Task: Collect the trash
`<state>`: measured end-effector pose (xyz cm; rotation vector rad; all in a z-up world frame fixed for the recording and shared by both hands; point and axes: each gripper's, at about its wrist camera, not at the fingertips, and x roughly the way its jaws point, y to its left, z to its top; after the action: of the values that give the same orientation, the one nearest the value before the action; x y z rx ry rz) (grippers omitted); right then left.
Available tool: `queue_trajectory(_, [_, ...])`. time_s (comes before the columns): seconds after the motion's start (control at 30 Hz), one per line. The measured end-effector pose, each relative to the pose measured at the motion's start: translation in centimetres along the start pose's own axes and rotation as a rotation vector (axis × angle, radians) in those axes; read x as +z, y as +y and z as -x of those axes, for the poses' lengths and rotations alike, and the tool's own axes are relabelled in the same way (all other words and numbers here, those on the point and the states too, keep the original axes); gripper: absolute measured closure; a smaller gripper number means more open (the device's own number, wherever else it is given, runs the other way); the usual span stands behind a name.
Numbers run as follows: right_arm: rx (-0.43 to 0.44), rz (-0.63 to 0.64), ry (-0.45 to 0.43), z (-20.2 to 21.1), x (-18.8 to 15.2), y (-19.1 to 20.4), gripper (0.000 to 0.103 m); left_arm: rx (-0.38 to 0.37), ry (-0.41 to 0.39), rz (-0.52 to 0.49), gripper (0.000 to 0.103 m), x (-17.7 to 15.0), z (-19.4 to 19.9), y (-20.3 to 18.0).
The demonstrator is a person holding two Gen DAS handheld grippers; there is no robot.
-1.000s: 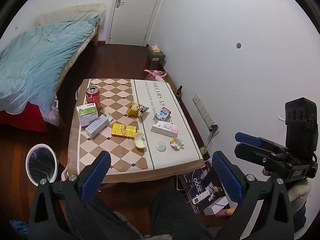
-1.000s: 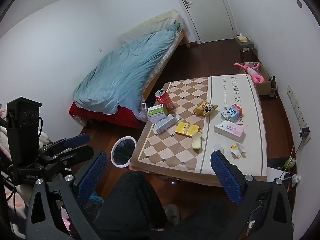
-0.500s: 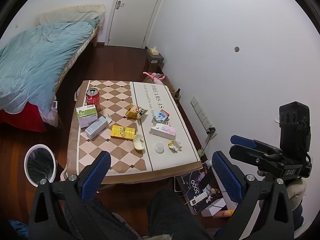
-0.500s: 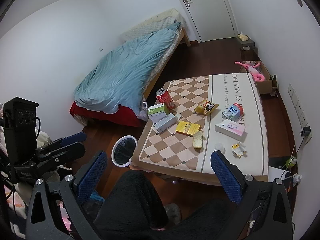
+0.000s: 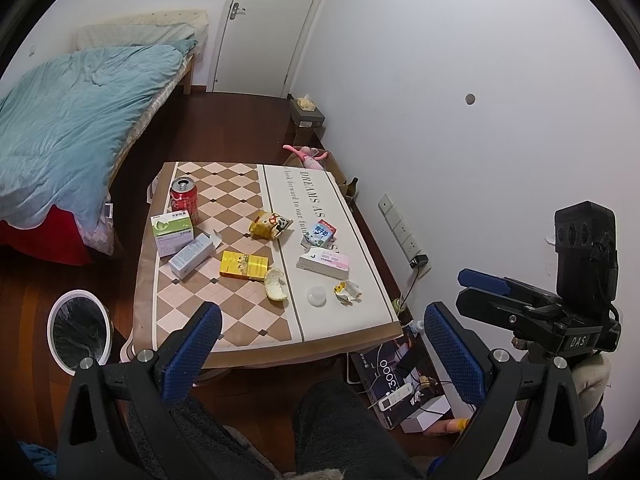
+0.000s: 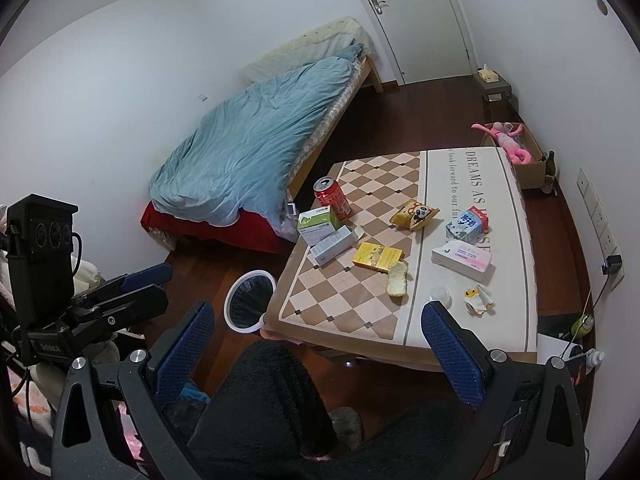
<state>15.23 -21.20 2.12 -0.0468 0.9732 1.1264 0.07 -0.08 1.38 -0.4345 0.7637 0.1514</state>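
A low table (image 5: pixel 240 312) with a checkered cloth carries the trash: a red can (image 5: pixel 185 202), a green-white box (image 5: pixel 173 232), a yellow box (image 5: pixel 244 265), a snack bag (image 5: pixel 271 224), a milk carton (image 5: pixel 320 233), a tissue pack (image 5: pixel 324 262), a peel (image 5: pixel 275 284) and a crumpled wrapper (image 5: pixel 346 291). A white-rimmed bin (image 5: pixel 78 330) with a black liner stands on the floor by the table's left side. My left gripper (image 5: pixel 324 346) and right gripper (image 6: pixel 320 344) both hang open and empty, short of the table's near edge.
A bed with a blue duvet (image 5: pixel 60 128) fills the left of the room. Boxes and a remote (image 5: pixel 394 398) lie on the floor at the right, under a wall socket strip (image 5: pixel 400 228). The person's dark-clad knees (image 6: pixel 272 408) sit below the grippers.
Both views drift only slightly. Nothing on the table has moved, and both grippers stay open and empty.
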Motion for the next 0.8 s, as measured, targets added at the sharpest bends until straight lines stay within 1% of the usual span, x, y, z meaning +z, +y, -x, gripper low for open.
queue_trajectory(0.23, [0.0, -0.001, 0.0, 0.01, -0.01, 0.0, 0.0, -0.001, 0.0, -0.001, 0.0, 0.49, -0.03, -0.53])
queue_trajectory(0.27, [0.001, -0.001, 0.0, 0.03, -0.01, 0.0, 0.0, -0.002, -0.001, 0.002, 0.0, -0.02, 0.02, 0.04])
queue_trajectory(0.8, [-0.001, 0.003, 0.0, -0.14, -0.04, 0.16, 0.0, -0.004, 0.001, 0.002, 0.0, -0.02, 0.05, -0.27])
